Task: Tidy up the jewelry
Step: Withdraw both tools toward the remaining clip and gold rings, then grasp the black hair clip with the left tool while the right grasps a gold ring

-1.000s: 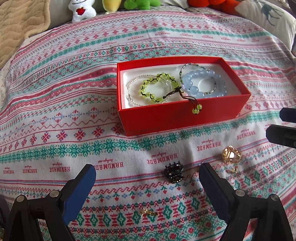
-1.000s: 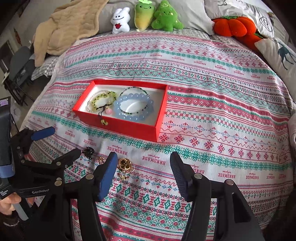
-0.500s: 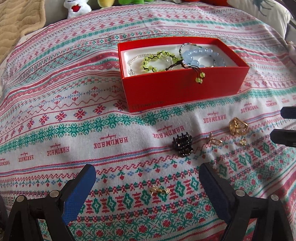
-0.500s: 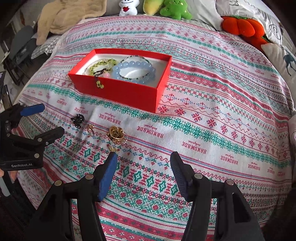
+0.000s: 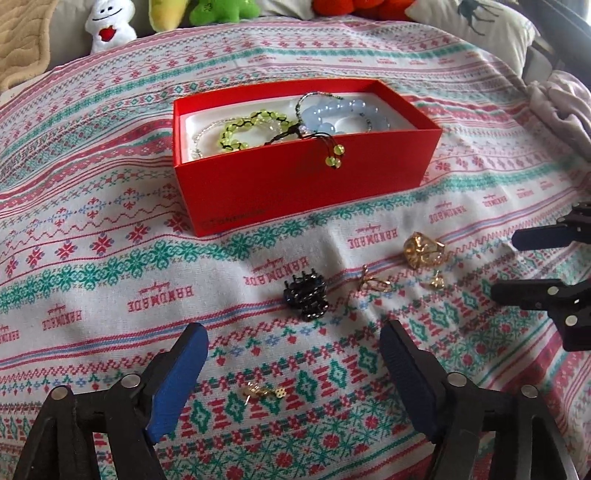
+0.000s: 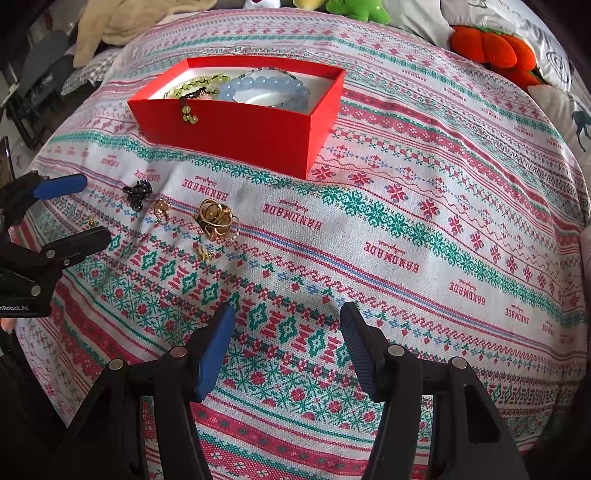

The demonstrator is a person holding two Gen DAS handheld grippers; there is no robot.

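A red box (image 5: 295, 184) (image 6: 236, 129) sits on the patterned bedspread and holds a green bead bracelet (image 5: 251, 129), a blue bead bracelet (image 5: 340, 114) (image 6: 266, 86) and a clear one. In front of it lie a black hair claw (image 5: 306, 297) (image 6: 138, 192), a small gold ring (image 5: 373, 282) (image 6: 161, 210), a large gold clip (image 5: 423, 249) (image 6: 216, 219), a gold stud (image 5: 436, 282) (image 6: 204, 253) and a gold earring (image 5: 264, 391). My left gripper (image 5: 293, 354) is open just short of the claw. My right gripper (image 6: 286, 336) is open and empty, right of the gold pieces.
Plush toys (image 5: 107, 29) and pillows (image 5: 472, 26) line the far edge of the bed. An orange plush pumpkin (image 6: 491, 48) lies at the back right. A beige blanket (image 6: 125, 22) lies at the back left. The bed edge drops off at the left.
Both grippers have moved lower and closer to the bedspread. The black claw and gold pieces now sit nearer my left gripper's fingers. Nothing was picked up.
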